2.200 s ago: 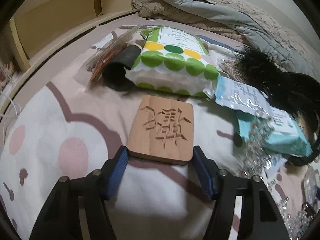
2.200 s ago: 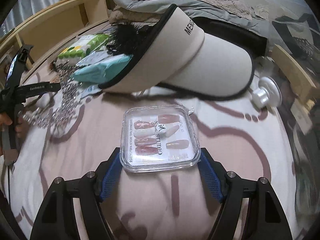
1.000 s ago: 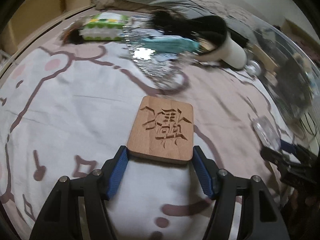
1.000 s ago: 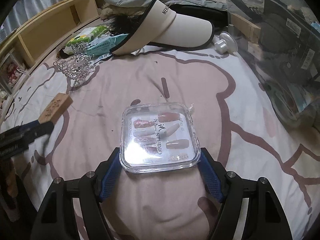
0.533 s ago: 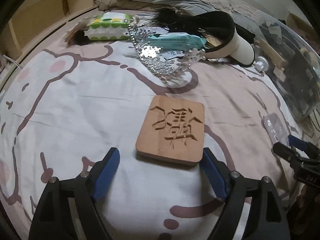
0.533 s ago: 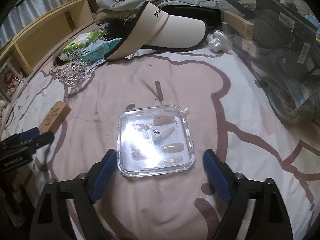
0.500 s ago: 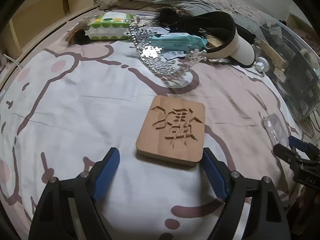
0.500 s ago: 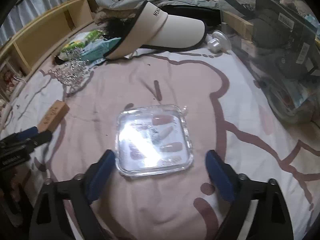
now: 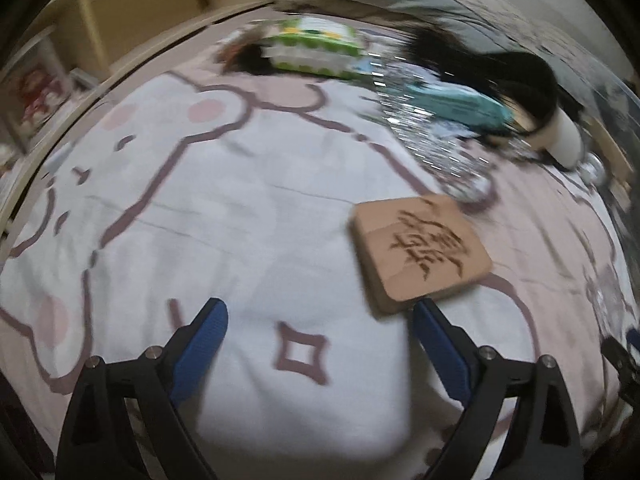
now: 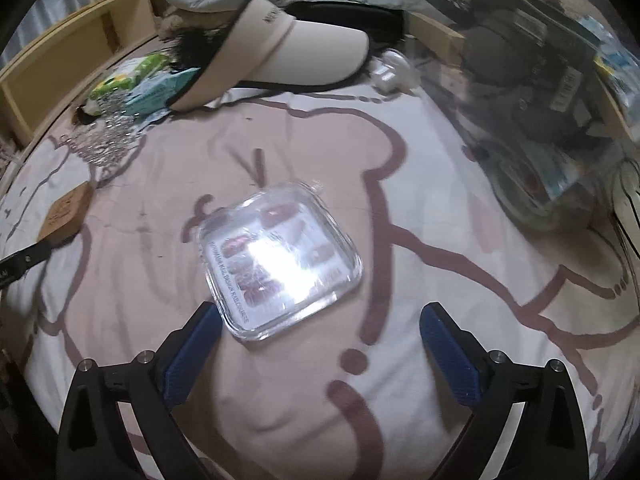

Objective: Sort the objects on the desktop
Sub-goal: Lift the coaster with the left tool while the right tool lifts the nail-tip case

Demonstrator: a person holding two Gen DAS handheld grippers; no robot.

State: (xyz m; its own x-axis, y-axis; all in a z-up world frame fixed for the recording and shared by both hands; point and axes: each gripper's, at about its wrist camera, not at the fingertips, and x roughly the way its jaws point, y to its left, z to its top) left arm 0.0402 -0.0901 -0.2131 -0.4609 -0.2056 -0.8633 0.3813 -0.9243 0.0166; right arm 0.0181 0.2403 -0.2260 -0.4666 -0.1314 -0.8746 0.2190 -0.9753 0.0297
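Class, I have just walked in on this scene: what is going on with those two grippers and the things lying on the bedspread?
A person is sorting items on a patterned bedspread with a hand-held gripper in each hand. The left gripper is opening, with nothing between its jaws; the carved wooden block lies flat just ahead of its right finger. The right gripper is also opening; the clear nail box rests on the bedspread just ahead, with no pad pressing on it. More clutter, including a beige visor, waits at the far end.

One wooden coaster [image 9: 420,252], one clear nail case [image 10: 280,260], one visor [image 10: 296,60], two wipe packs [image 9: 312,50].
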